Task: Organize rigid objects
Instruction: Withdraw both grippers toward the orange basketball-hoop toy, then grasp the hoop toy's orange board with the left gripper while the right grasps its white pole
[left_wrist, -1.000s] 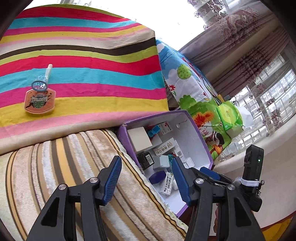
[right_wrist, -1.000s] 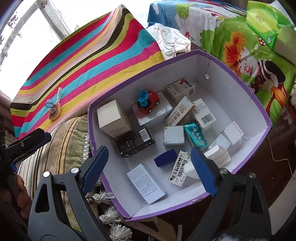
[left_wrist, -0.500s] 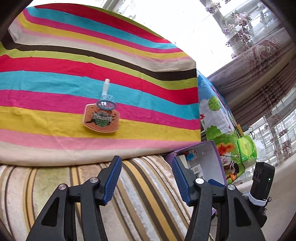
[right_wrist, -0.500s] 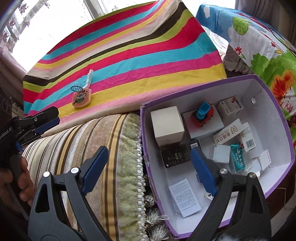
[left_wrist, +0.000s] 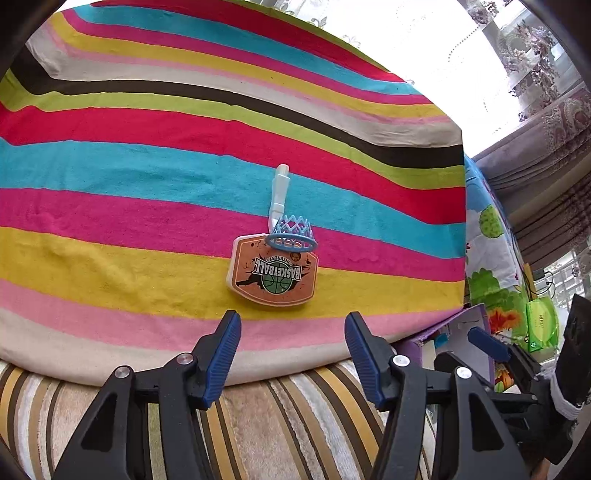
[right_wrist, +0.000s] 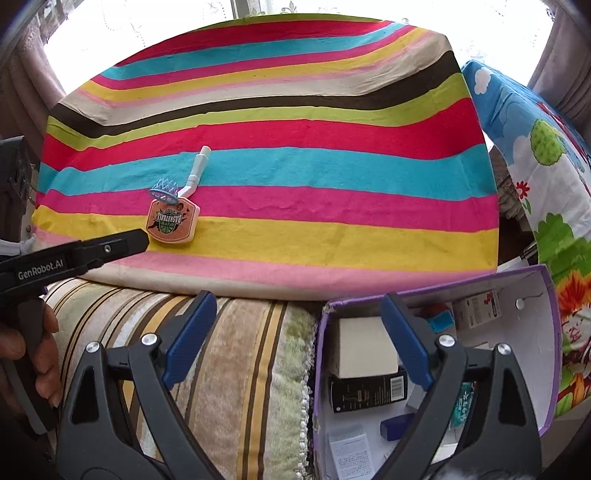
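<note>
Toy hoop (left_wrist: 272, 267) now lies just ahead of the left gripper (left_wrist: 291, 354) — jaws empty, just opening wider — likely next for the box (right_wrist: 546, 332); right gripper (right_wrist: 295, 343) gapes empty.

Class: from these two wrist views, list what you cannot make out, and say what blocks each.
- Purple box, right wrist view: the right gripper fingers cover some contents.
- Same box, left wrist view: only a corner shows.
- Toy basketball hoop: its underside faces the striped cloth.
- White leaflet: print too small.
</note>
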